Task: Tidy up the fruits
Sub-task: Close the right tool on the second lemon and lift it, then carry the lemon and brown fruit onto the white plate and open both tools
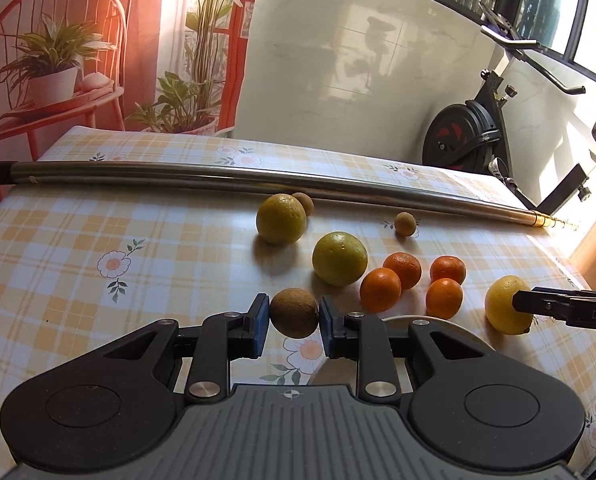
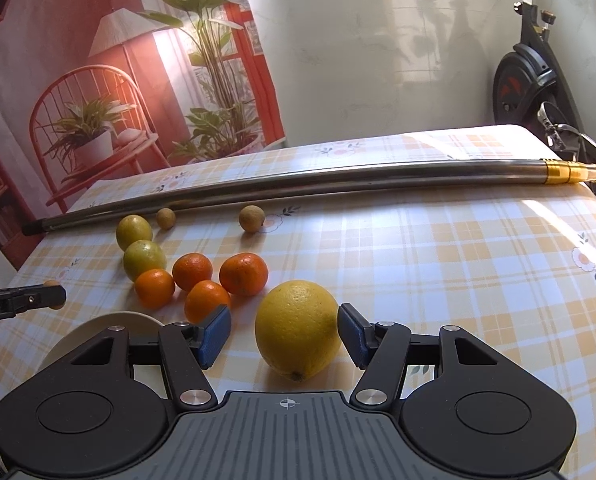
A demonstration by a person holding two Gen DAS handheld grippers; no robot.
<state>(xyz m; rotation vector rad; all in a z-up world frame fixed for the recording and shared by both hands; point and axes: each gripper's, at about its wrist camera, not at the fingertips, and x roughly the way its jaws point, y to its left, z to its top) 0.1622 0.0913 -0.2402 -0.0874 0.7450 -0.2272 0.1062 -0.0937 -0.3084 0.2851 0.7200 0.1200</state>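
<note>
2 grippers work the checked tablecloth (image 2: 437, 264): the left gripper (image 1: 294, 316) clamps a brown fruit (image 1: 294, 313), while the right gripper (image 2: 285, 334) straddles a lemon (image 2: 298, 328), pads apart. Beyond sit 4 tangerines (image 2: 244, 273), 2 green-yellow citrus (image 1: 339, 258) and a metal rod (image 2: 337, 178).

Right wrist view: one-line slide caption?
Right gripper open around a lemon on the checked tablecloth, mandarins beside it.
</note>
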